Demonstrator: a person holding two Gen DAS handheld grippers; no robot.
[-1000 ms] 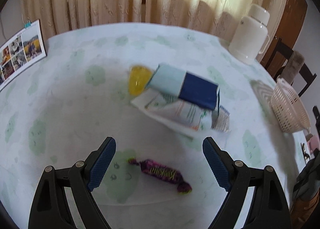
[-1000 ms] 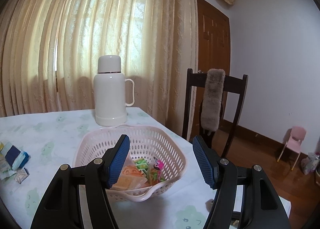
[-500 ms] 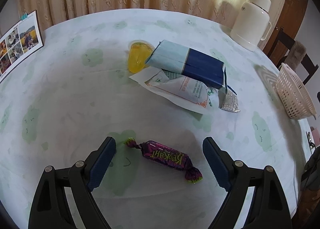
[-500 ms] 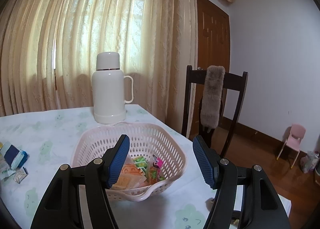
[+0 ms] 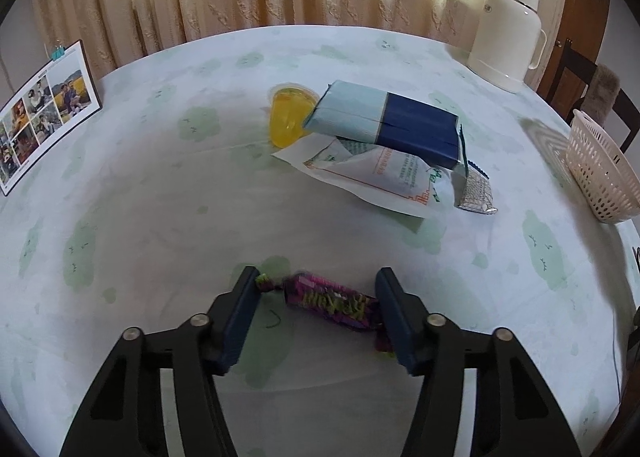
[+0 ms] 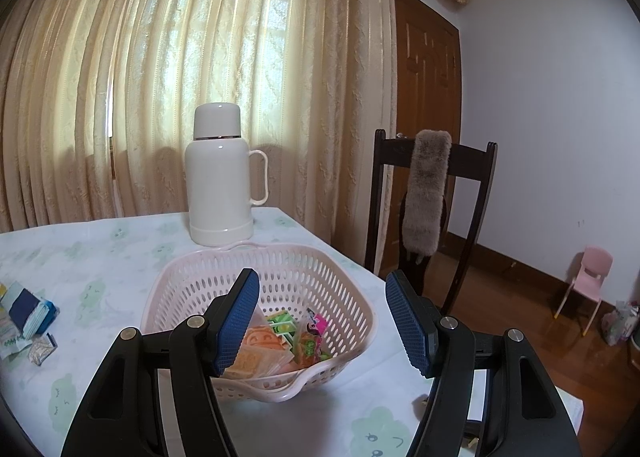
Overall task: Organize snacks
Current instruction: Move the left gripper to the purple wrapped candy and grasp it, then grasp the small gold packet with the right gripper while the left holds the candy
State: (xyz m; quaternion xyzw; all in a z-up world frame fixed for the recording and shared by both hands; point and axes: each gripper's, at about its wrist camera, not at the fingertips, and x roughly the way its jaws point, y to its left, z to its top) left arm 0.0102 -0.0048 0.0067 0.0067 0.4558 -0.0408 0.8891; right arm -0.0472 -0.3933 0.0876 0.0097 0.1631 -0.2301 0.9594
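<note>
A purple wrapped candy (image 5: 332,303) lies on the tablecloth between the fingers of my left gripper (image 5: 318,307), which has closed in on it; both pads touch its twisted ends. Beyond it lie a blue pack (image 5: 384,121), a white snack bag (image 5: 372,173), a yellow jelly cup (image 5: 288,119) and a silver wrapper (image 5: 474,193). My right gripper (image 6: 322,317) is open and empty, held above the pink basket (image 6: 352,321), which holds several small snacks (image 6: 280,341).
A white thermos (image 6: 220,177) stands behind the basket, which also shows at the left wrist view's right edge (image 5: 600,173). A photo calendar (image 5: 40,109) stands at the far left. A dark chair (image 6: 432,197) is past the table's right edge.
My left gripper has moved down and forward to the candy and its jaws have narrowed around it. My right gripper has stayed open over the basket, drifting slightly.
</note>
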